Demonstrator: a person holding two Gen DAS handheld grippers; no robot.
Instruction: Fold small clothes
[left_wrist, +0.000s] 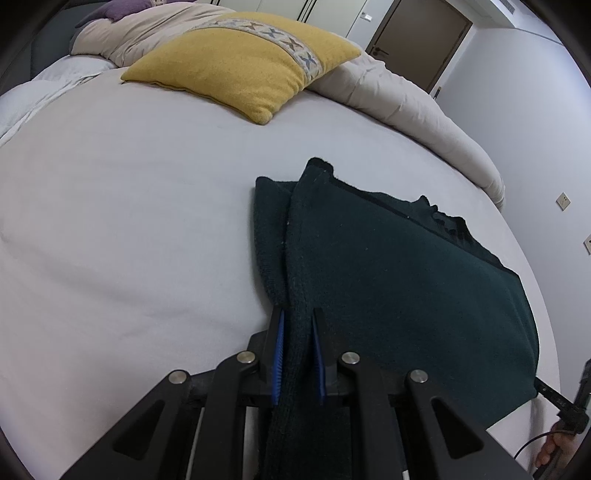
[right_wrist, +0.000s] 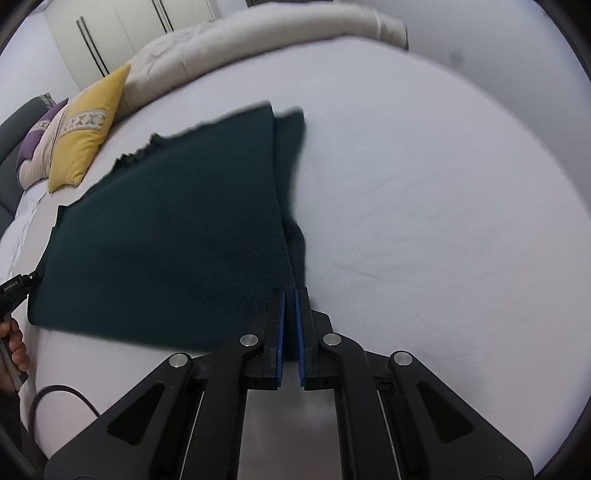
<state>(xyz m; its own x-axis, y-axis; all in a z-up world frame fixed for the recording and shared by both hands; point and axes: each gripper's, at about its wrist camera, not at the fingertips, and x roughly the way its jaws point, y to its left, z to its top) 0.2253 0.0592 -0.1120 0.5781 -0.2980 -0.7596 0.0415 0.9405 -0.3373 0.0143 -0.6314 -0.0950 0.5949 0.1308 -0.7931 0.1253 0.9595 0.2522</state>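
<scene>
On the white bed (left_wrist: 129, 221) lay a dark green knit top (left_wrist: 388, 277), spread flat near the front edge, with a sleeve folded along each side. Far off at the back sat a yellow pillow (left_wrist: 243, 62) and a pale rolled-up quilt (left_wrist: 406, 103), well away from the top.

Left gripper (left_wrist: 298, 354): jaws nearly closed, pinching a thick bunch of the knit at the near left corner. Right gripper (right_wrist: 290, 325): jaws almost shut too, nipping a thinner bit of cloth at the near right corner. Both blue pads (left_wrist: 279, 354) pressed into the wool.

Looked soft, floppy and light, a little fuzzy, so likely not slippery. Would sag in the middle when lifted, never hold a shape alone. Not breakable, but stretchy, so hard tugs could pull the knit loose.

Best held at two corners of one edge, as here, with both layers caught, then carried over evenly to keep the fold straight.
</scene>
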